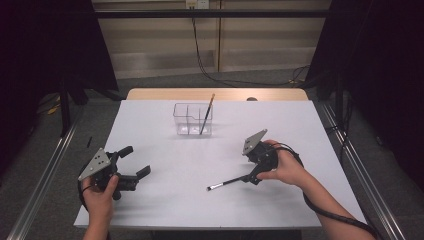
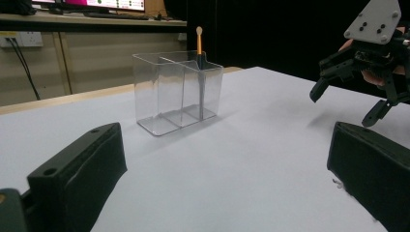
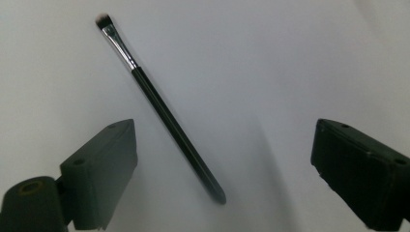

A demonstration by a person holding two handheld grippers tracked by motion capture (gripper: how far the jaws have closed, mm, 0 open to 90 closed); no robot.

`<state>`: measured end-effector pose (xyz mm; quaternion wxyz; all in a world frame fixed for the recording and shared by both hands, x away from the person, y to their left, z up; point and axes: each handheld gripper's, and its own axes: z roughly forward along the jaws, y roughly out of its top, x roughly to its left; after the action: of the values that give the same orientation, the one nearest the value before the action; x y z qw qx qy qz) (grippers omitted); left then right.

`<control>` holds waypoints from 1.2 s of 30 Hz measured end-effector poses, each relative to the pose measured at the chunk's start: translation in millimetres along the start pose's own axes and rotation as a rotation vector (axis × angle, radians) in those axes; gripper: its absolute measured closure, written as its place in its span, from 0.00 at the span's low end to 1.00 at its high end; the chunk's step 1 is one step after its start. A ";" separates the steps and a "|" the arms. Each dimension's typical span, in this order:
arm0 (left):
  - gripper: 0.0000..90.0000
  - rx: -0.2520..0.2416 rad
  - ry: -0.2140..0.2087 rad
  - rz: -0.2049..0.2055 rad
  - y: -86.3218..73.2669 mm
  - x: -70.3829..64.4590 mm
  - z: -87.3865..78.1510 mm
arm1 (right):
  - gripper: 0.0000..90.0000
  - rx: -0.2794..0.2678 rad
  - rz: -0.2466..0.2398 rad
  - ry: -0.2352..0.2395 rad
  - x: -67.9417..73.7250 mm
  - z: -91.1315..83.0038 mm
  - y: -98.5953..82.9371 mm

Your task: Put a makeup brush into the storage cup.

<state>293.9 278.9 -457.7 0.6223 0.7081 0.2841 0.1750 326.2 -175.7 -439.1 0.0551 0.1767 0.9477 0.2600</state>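
Fingers of right gripper [image 3: 222, 169] spread wide over black makeup brush [image 3: 162, 113] lying on white tabletop [image 1: 165, 200] | left gripper [image 1: 135, 162] released, empty | second brush [image 1: 206, 114] upright in clear organizer [image 1: 192, 120]

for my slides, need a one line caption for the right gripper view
Open right gripper poised over a black makeup brush lying on the white table.

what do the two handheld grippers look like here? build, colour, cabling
Both grippers, left gripper and right gripper, are black, with two blocky flat-faced jaws. Each carries a grey three-cornered plate on top, dotted with small dark holes. A thick black cable trails from the right one along the forearm. Each jaw shows a small round hole near its base in the gripper views. No sleeves visible on the forearms.
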 end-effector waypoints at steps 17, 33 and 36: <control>0.00 0.003 0.001 0.002 -0.2 0.5 0.4 | 0.40 0.097 -0.070 0.035 -2.0 3.3 6.0; 0.00 0.000 0.002 0.004 -0.1 1.0 0.6 | 0.51 0.149 -0.095 0.054 2.0 10.0 6.5; 0.00 0.001 0.002 0.005 -0.1 0.9 0.7 | 0.52 0.145 -0.105 0.065 2.4 11.5 7.1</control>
<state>295.0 278.9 -458.0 0.6213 0.7088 0.2831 0.1772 328.4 -163.7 -445.4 0.0249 0.1219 0.9733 0.1929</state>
